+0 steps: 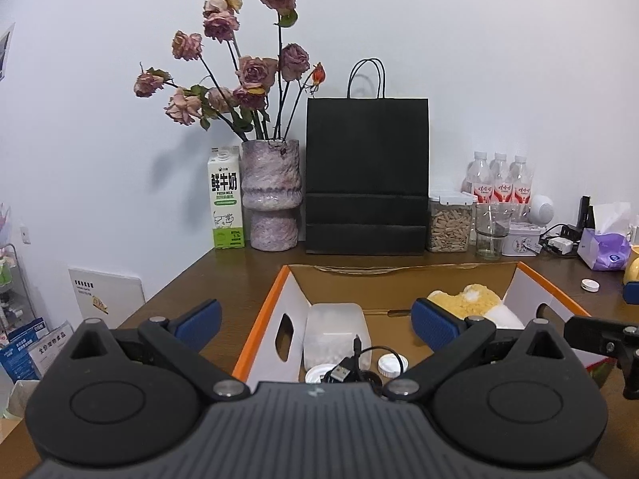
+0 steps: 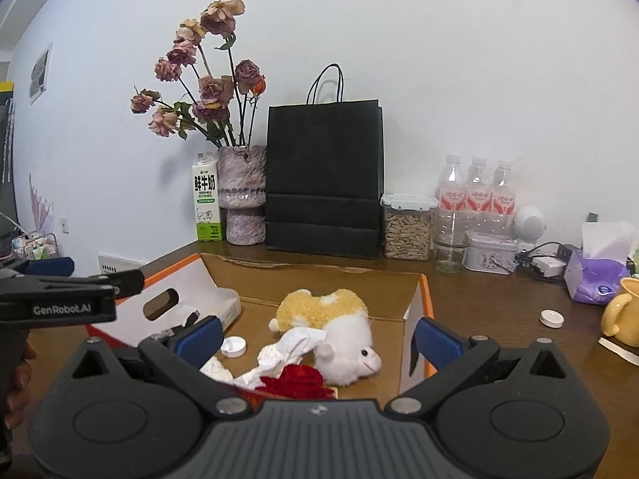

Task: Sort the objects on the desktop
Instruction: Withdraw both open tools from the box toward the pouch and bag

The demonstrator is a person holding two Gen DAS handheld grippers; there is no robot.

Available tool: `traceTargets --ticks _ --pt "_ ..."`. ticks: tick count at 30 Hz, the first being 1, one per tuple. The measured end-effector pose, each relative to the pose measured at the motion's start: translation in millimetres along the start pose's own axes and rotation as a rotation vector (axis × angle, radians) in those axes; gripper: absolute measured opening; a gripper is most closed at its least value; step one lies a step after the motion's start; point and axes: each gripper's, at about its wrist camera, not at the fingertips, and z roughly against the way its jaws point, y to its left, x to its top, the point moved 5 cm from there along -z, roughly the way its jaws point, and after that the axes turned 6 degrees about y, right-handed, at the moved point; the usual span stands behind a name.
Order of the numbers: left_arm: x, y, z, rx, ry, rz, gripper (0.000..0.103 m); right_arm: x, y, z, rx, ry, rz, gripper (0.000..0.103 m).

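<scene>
over cardboard box (image 2: 319,279), left tool (image 1: 315,321) & right tool (image 2: 317,339) both wide open, empty, plush toy (image 2: 331,331) inside

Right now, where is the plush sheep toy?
In the right wrist view the plush sheep toy lies inside the open cardboard box, toward its right side, with crumpled tissue touching its left.

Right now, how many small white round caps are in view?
3. One cap lies on the desk right of the box, near the yellow mug. Two lie inside the box: and, partly behind the cable. Others may be hidden.
</scene>
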Motion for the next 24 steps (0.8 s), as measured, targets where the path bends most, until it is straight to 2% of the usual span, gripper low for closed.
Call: traceTargets --ticks 10,18,24 --pt "-16 9 34 0.014 0.012 -0.005 0.103 -28 -2 30 0.01 0.054 0.004 0.103" --pt "-47 22 46 0.024 0.095 0.002 0.103 -67 -10 39 -0.035 0.149 -0.005 0.103" --pt "-63 18 54 -0.03 0.158 -0.032 0.103 -87 -22 37 -0.068 0.211 -0.038 0.102"
